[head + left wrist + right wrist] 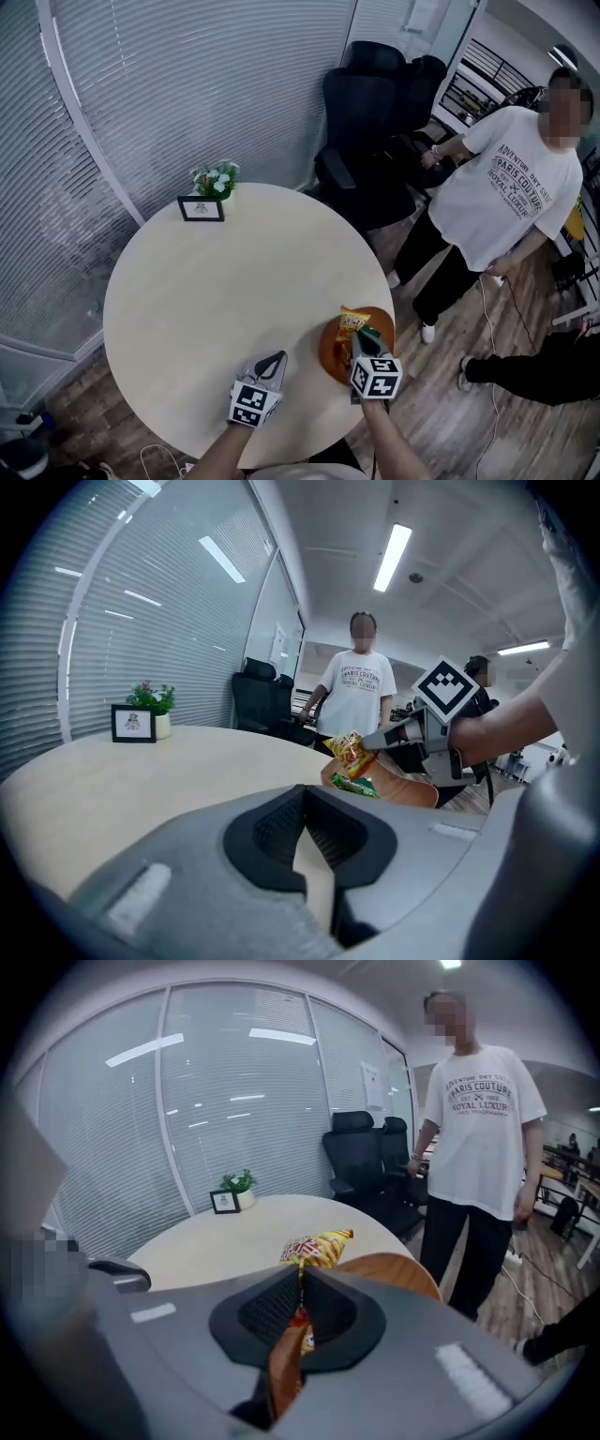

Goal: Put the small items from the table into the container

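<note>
A yellow snack packet (353,322) hangs over the orange-brown bowl (326,352) at the table's right edge, and my right gripper (360,339) is shut on the packet's lower edge. In the right gripper view the packet (319,1246) sticks up past the closed jaws (302,1275), with the bowl (398,1269) behind it. A green packet (357,786) lies in the bowl (417,791). My left gripper (278,357) hovers over the table just left of the bowl, shut, with nothing between its jaws (305,790).
The round pale table (197,300) carries a small framed picture (201,208) and a potted plant (216,180) at its far side. A person in a white T-shirt (502,192) stands to the right. Black office chairs (375,122) sit behind the table.
</note>
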Demonstrator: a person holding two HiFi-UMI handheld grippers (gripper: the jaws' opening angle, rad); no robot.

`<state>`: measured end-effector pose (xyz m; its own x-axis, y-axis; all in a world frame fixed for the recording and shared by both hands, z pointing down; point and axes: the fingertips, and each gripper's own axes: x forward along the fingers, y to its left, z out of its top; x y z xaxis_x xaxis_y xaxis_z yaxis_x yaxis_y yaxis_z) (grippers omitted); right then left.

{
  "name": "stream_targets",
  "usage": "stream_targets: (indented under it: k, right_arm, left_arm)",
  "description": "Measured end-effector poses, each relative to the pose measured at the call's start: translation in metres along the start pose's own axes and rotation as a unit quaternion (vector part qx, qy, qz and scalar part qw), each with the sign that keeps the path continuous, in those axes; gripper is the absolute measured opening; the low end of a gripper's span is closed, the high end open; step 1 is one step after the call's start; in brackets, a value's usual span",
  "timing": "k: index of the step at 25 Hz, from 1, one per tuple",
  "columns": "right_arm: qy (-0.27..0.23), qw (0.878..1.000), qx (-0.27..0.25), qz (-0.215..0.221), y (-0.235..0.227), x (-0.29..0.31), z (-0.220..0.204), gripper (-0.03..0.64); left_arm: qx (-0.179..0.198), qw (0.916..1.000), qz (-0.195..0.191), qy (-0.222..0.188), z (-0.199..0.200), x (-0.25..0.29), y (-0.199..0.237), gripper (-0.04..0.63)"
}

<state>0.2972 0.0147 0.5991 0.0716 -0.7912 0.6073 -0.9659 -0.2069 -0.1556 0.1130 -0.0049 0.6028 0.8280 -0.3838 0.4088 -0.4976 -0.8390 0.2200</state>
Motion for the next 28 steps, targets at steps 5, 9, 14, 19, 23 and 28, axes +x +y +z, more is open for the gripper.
stream_targets:
  k: [5,9,14,19,23,28]
  right_arm:
    - [0.047,0.999,0.021,-0.015,-0.029,-0.012,-0.039,0.014]
    - [0.069,0.997,0.031,-0.018,-0.034,-0.008,-0.058,0.015]
    - [0.067,0.996,0.01,-0.053,-0.043,-0.004,-0.059,0.043]
    - [-0.004,0.998,-0.002,-0.059,-0.032,-0.017,-0.022,0.1]
    - [-0.057,0.998,-0.017,0.009,0.021,-0.022,0.013,0.002]
    - [-0.054,0.988,-0.062,0.127,0.131,-0.009,0.012,0.002]
  left_arm:
    - [0.012,0.9998,-0.013,0.004,0.001,0.011,-0.025,-0.003]
    - [0.008,0.9998,-0.014,0.011,-0.004,0.012,-0.03,-0.003]
    - [0.002,0.9999,-0.003,0.011,-0.007,0.006,-0.023,-0.003]
    - [-0.012,0.9998,0.013,0.006,-0.007,-0.002,-0.009,-0.003]
    - [-0.018,0.9992,0.034,-0.007,-0.006,-0.014,0.003,-0.003]
    - [-0.029,0.9967,0.072,-0.024,-0.002,-0.047,0.026,-0.003]
